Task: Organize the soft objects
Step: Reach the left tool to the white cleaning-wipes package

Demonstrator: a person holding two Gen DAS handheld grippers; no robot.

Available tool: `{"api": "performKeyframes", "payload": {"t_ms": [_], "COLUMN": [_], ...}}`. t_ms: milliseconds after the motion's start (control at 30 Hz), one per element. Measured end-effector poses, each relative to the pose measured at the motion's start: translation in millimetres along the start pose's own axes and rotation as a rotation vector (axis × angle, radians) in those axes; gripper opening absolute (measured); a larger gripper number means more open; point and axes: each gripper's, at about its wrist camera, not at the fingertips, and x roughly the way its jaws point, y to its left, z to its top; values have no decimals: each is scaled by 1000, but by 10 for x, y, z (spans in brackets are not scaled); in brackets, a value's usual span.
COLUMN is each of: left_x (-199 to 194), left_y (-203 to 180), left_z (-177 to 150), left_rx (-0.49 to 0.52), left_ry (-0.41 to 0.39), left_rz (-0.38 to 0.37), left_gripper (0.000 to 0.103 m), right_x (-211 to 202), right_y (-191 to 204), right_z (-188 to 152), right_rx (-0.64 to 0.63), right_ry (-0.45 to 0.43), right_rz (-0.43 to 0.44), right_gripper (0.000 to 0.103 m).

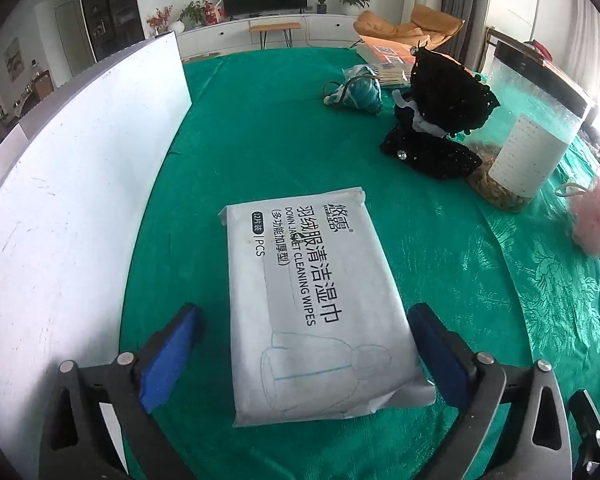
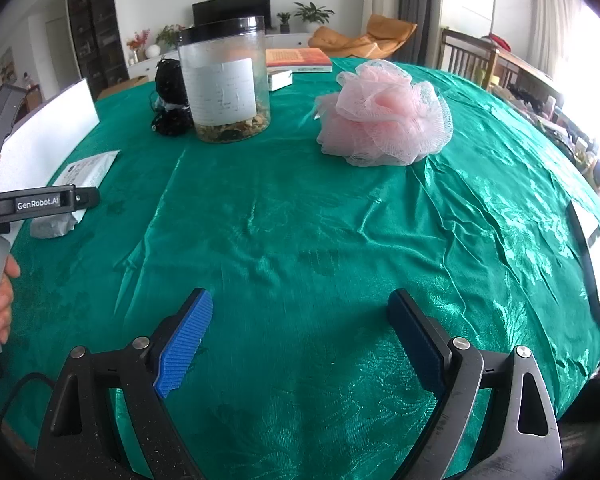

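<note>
A white pack of wet wipes (image 1: pixel 316 304) lies flat on the green tablecloth. My left gripper (image 1: pixel 304 344) is open, its blue pads on either side of the pack's near end, apart from it. The pack's corner also shows in the right wrist view (image 2: pixel 88 168). A pink mesh bath pouf (image 2: pixel 384 116) sits on the cloth well beyond my right gripper (image 2: pixel 300 336), which is open and empty. The pouf also shows in the left wrist view (image 1: pixel 596 216). A black sequinned soft toy (image 1: pixel 440 116) and a blue-and-white soft bundle (image 1: pixel 360 92) lie further back.
A white box wall (image 1: pixel 60 200) stands along the left. A clear plastic jar (image 2: pixel 224 84) with a black lid stands next to the black toy. An orange book (image 2: pixel 298 60) and a small white box (image 2: pixel 280 79) lie at the far edge. A flat white item (image 2: pixel 596 264) lies at the right edge.
</note>
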Motion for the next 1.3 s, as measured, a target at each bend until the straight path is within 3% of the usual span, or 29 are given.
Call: {"api": "performKeyframes", "payload": {"t_ms": [133, 1133, 1233, 1300], "left_x": [-13, -19, -50, -39], "left_y": [18, 16, 21, 23], "left_z": [-51, -61, -97, -85], "left_rx": [-15, -17, -16, -15], "left_ry": [-28, -29, -23, -7], "left_rz": [2, 2, 4, 4], "left_gripper": [103, 103, 103, 103], "right_x": [-6, -22, -26, -43], "right_y": [5, 29, -45, -255], "right_z": [-6, -18, 53, 147], "right_rx": [-2, -4, 9, 94], "right_ry": [-6, -22, 22, -2], "right_rz": [1, -2, 48, 82], "right_gripper": [92, 92, 90, 90]}}
